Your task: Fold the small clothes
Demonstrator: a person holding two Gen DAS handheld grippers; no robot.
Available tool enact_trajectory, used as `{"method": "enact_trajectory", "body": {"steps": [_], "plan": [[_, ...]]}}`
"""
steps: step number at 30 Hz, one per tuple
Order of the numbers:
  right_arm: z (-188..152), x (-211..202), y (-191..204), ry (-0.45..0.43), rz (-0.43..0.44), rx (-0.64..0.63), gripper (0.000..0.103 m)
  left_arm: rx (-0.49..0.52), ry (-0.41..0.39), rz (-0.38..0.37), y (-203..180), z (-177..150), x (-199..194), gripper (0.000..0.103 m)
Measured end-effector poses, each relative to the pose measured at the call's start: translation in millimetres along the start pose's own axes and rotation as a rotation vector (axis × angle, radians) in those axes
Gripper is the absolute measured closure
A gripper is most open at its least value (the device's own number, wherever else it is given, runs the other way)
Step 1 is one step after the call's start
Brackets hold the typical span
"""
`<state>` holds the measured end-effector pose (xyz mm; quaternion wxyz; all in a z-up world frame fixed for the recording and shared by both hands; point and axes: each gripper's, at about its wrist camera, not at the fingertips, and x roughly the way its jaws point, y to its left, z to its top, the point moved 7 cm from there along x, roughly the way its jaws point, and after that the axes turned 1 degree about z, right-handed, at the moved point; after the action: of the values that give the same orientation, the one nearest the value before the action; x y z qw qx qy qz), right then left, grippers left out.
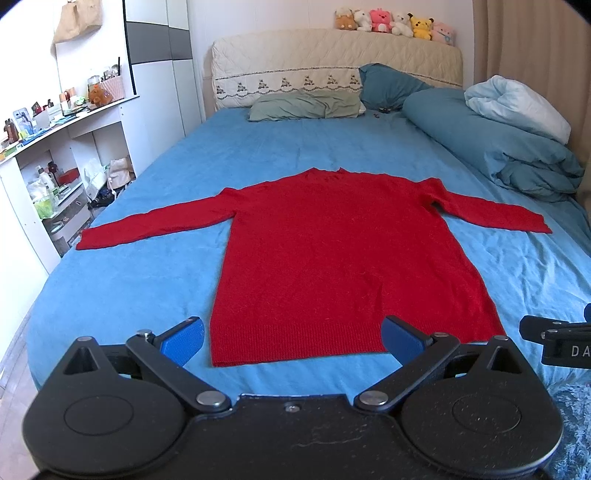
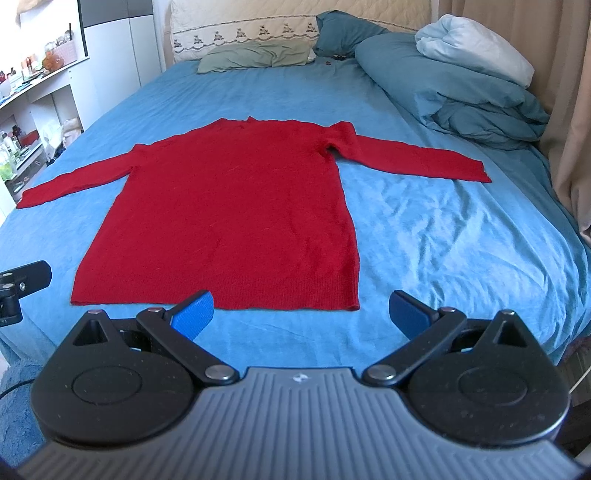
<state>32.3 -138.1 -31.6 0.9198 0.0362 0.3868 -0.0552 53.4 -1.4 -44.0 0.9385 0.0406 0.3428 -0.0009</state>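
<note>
A red long-sleeved sweater (image 1: 332, 254) lies flat on the blue bed (image 1: 122, 280), sleeves spread to both sides, hem toward me. It also shows in the right wrist view (image 2: 229, 206). My left gripper (image 1: 293, 341) is open and empty, hovering just before the hem, its blue pads either side of the hem's middle. My right gripper (image 2: 301, 315) is open and empty, before the hem's right corner. The right gripper's body shows at the right edge of the left view (image 1: 561, 339); the left gripper's body shows at the left edge of the right view (image 2: 22, 284).
Pillows (image 1: 306, 105) and a bunched blue duvet (image 1: 498, 144) lie at the bed's head and right side. White shelves with clutter (image 1: 55, 155) stand left of the bed. A curtain (image 2: 569, 110) hangs on the right. Plush toys (image 1: 391, 22) sit on the headboard.
</note>
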Motion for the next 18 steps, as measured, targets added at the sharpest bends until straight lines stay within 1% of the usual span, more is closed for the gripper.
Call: {"method": "enact_trajectory", "body": {"steps": [18], "plan": [[0.2, -0.8, 0.8, 0.000, 0.000, 0.000, 0.000, 0.000, -0.002, 0.002, 0.2, -0.7, -0.7, 0.000]]}}
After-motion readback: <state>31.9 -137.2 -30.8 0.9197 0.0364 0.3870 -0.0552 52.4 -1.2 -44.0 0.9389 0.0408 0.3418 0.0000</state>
